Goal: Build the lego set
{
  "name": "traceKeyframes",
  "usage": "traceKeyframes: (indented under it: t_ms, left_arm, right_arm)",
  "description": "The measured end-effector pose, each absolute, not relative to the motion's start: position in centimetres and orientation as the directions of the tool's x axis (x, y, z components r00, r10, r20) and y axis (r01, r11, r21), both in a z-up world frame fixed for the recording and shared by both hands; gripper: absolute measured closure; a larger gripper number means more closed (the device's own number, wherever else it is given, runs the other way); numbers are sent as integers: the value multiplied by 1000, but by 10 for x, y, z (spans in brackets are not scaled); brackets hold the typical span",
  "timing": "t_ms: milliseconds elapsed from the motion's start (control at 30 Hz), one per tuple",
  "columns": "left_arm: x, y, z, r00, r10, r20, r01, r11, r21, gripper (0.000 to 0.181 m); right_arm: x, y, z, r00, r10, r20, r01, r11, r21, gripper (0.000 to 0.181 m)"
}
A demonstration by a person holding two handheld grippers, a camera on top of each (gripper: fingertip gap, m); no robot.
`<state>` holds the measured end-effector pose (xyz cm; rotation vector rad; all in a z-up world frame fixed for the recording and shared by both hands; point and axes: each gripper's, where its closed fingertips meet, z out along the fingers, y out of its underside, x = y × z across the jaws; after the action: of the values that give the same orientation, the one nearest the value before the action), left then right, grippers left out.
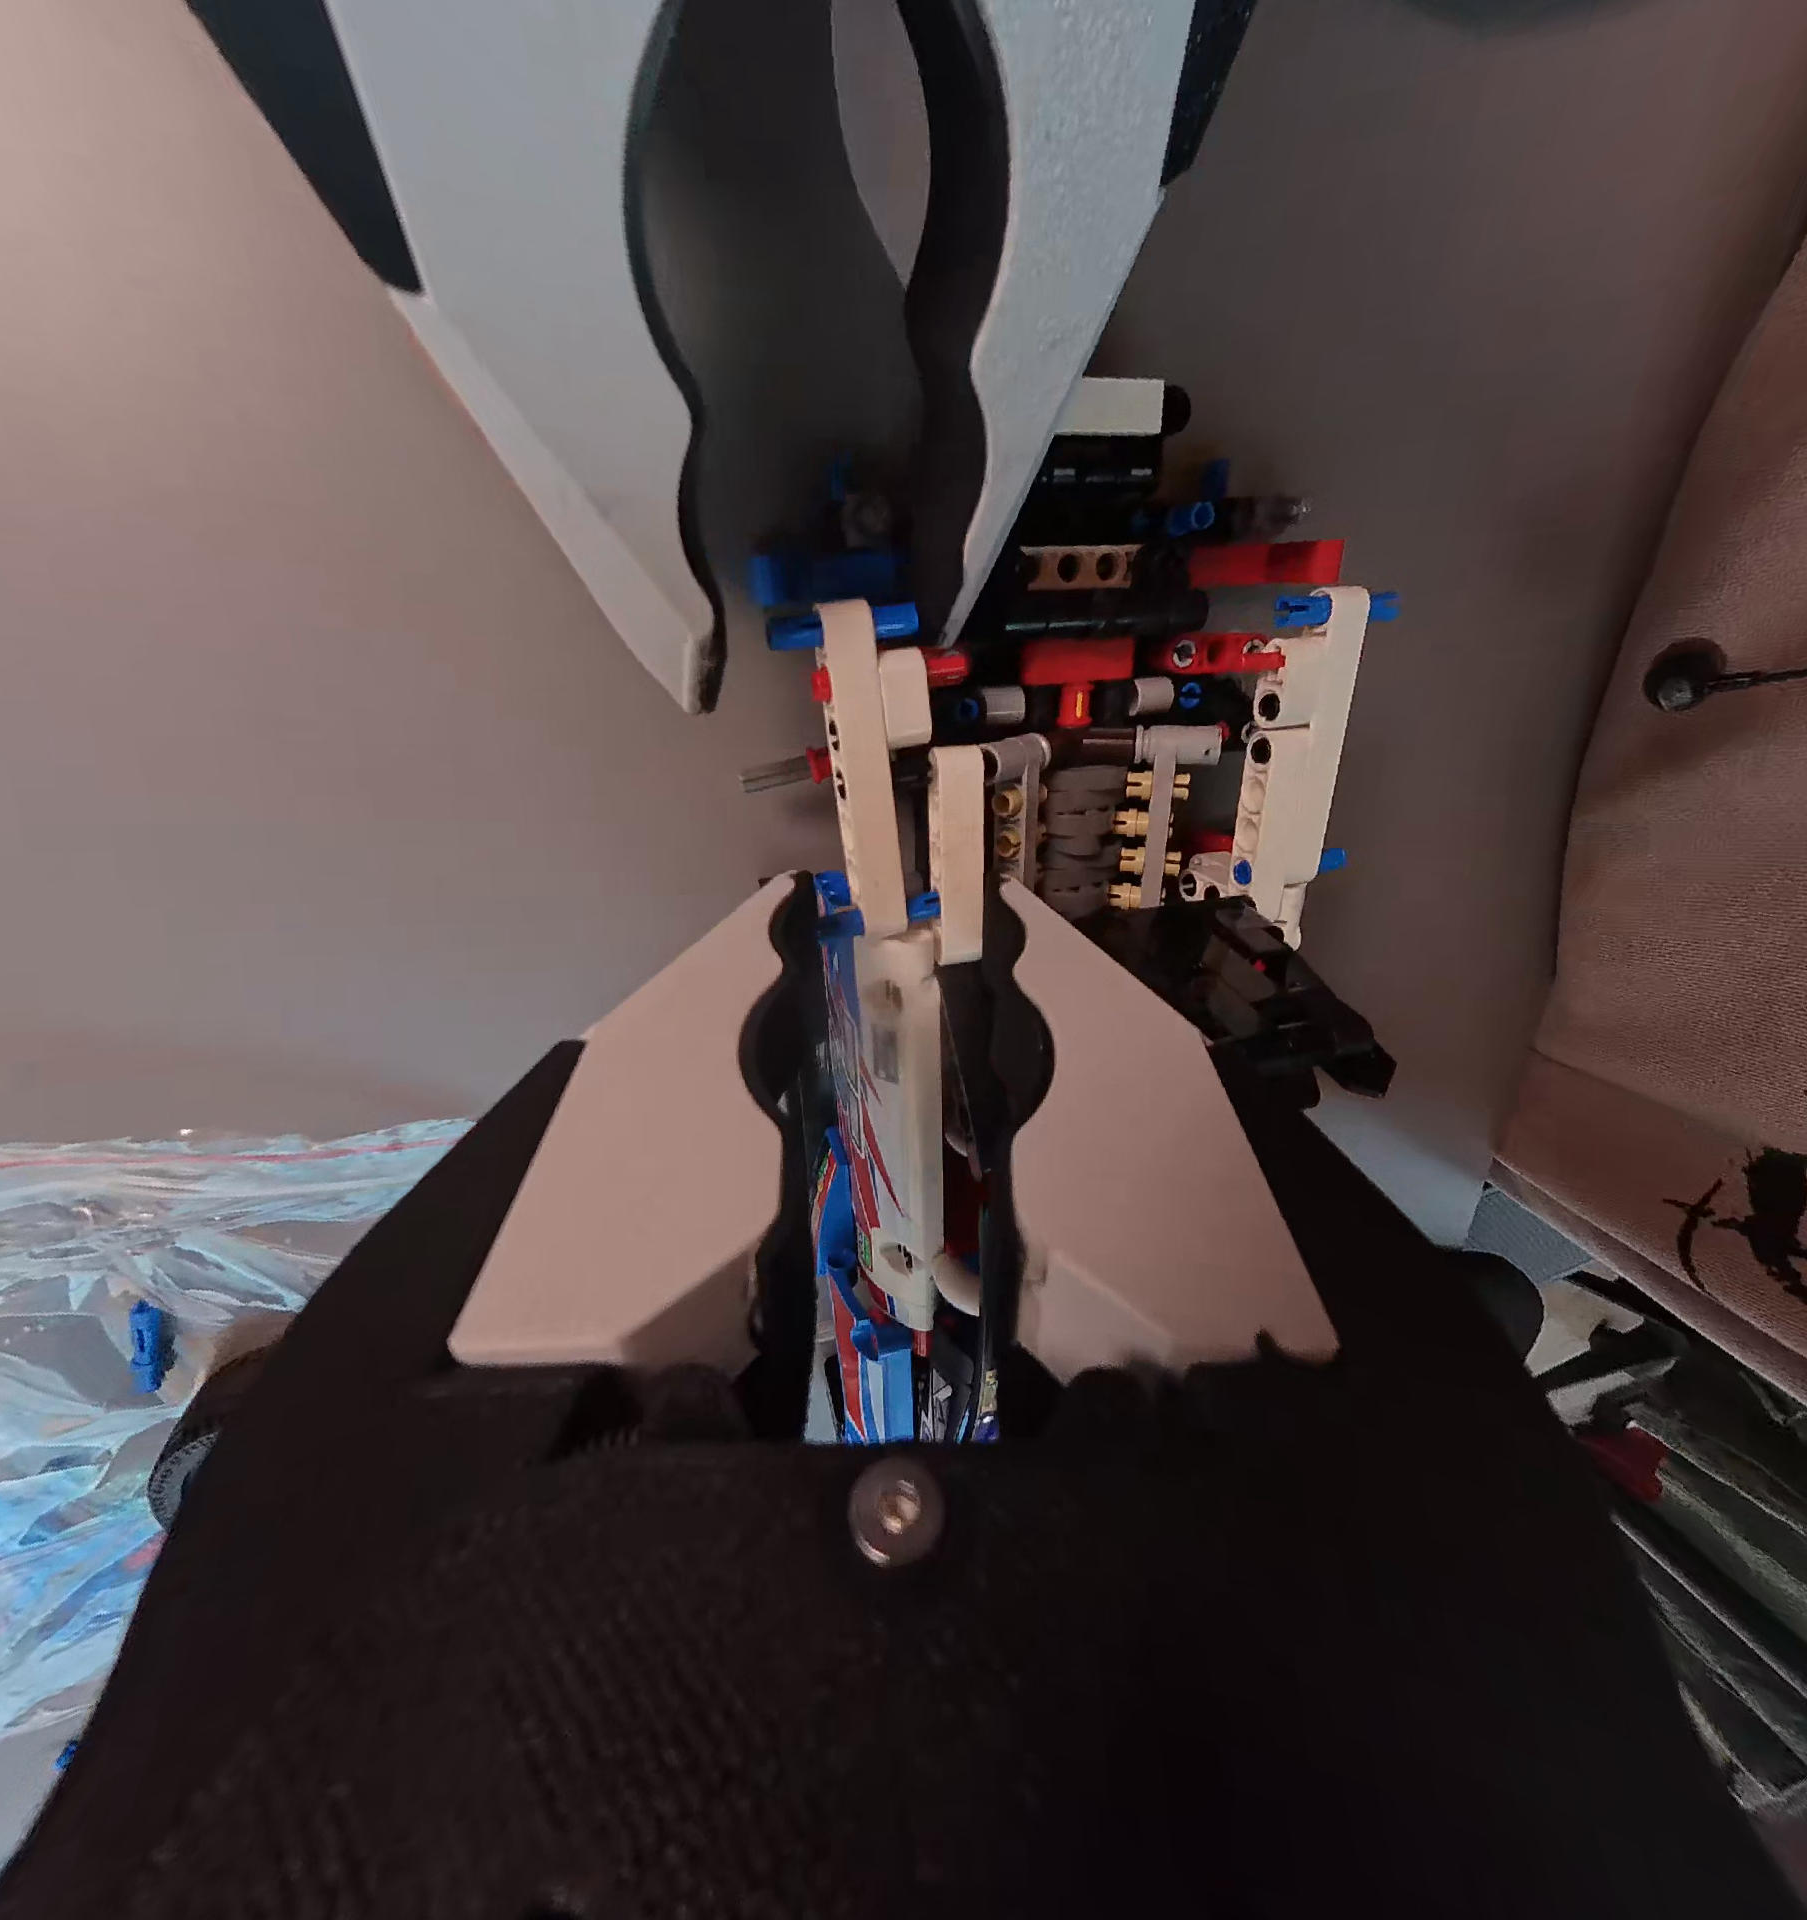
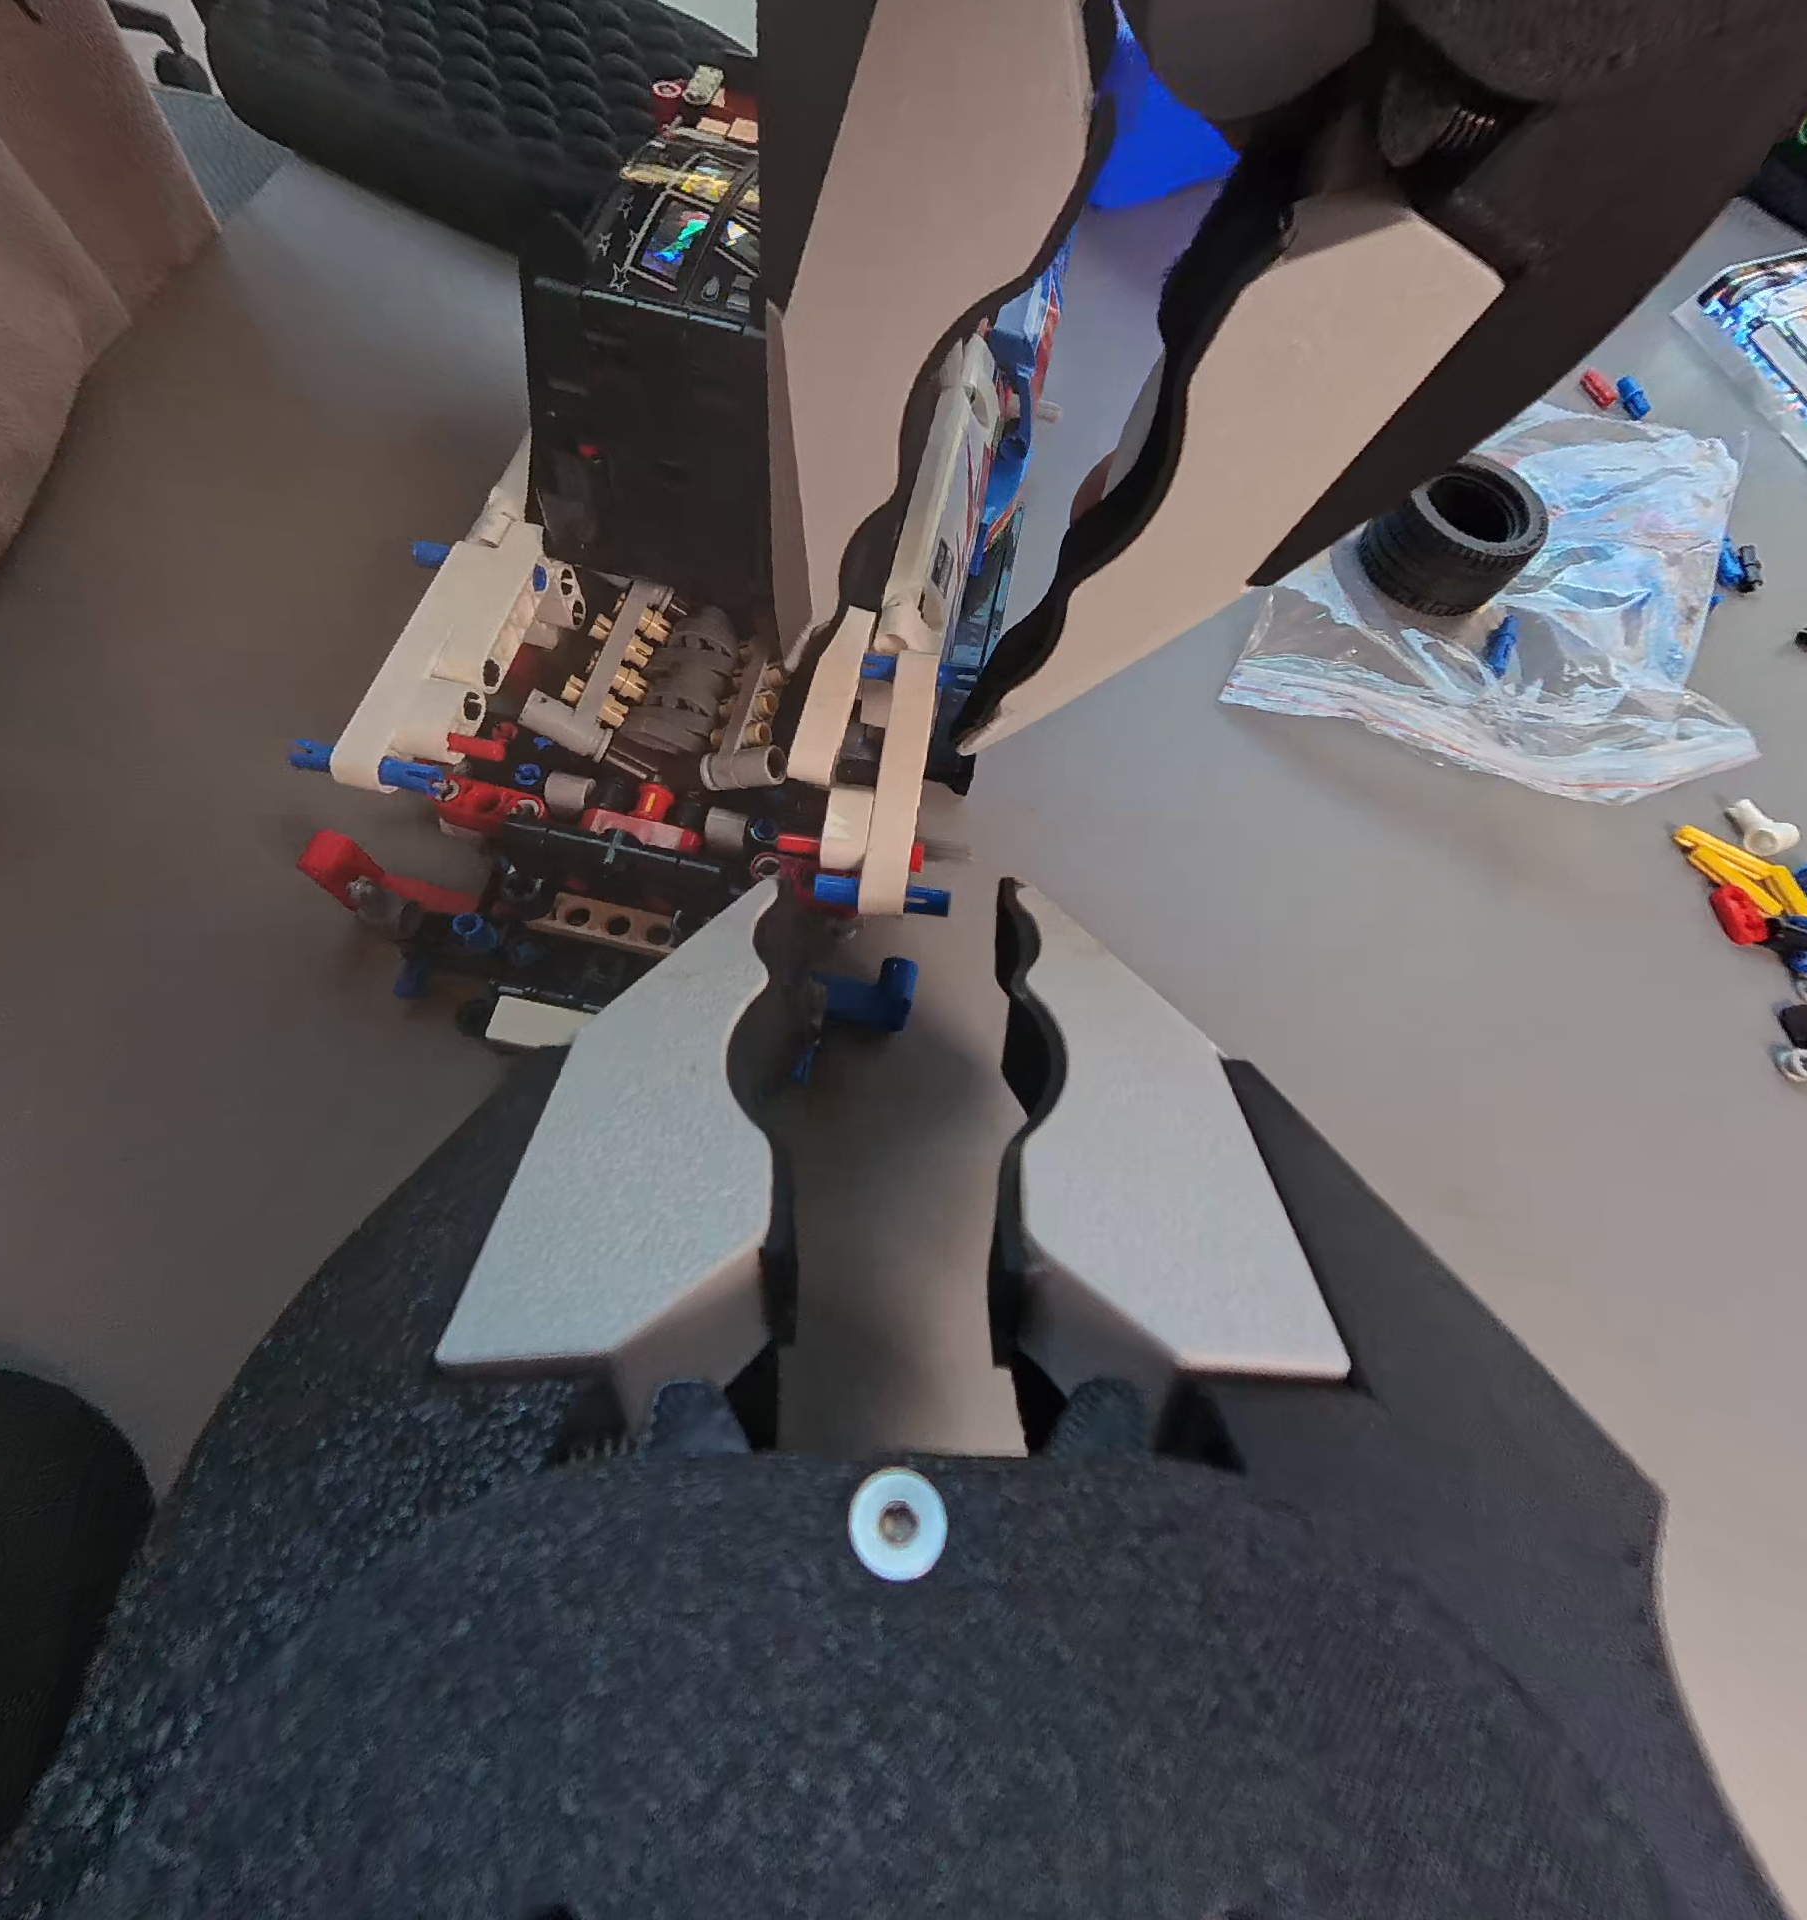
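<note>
Lego car (image 2: 608,727) stands on the grey table (image 2: 1242,935), stiff yet apt to pop apart. Your left gripper (image 1: 899,935) pinches its white side panel (image 1: 904,1091); your right gripper (image 2: 883,899) hangs spread by the blue pins (image 2: 868,894). Take hold along solid beams, not pins.

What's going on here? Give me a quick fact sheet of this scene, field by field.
Model: half-built lego car, on a grey table
Left gripper: shut on the car's white side panel
Right gripper: open, beside a blue piece at the car's end
Loose parts: black tyre on a plastic bag; small pieces
</note>
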<state>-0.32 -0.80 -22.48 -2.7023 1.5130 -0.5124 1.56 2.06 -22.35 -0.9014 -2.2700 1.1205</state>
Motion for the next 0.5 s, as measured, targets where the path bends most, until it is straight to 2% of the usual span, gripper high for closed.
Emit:
traceKeyframes:
  t_ms: [200, 367, 500]
  left_arm:
    - [-3, -8, -225, 478, -832, 284, -833, -531, -156, 151]
    - [-2, -7, -225, 482, -828, 289, -819, -542, -187, 151]
    - [-2, -8, -225, 481, -828, 288, -809, -546, -217, 151]
  right_arm:
    - [26, 16, -207, -666, 745, 39, 376, 380, -845, 133]
    - [11, 7, -211, -567, 822, 52, 414, 339, -845, 141]
    - [7, 1, -214, -552, 832, -51, 448, 244, -860, 152]
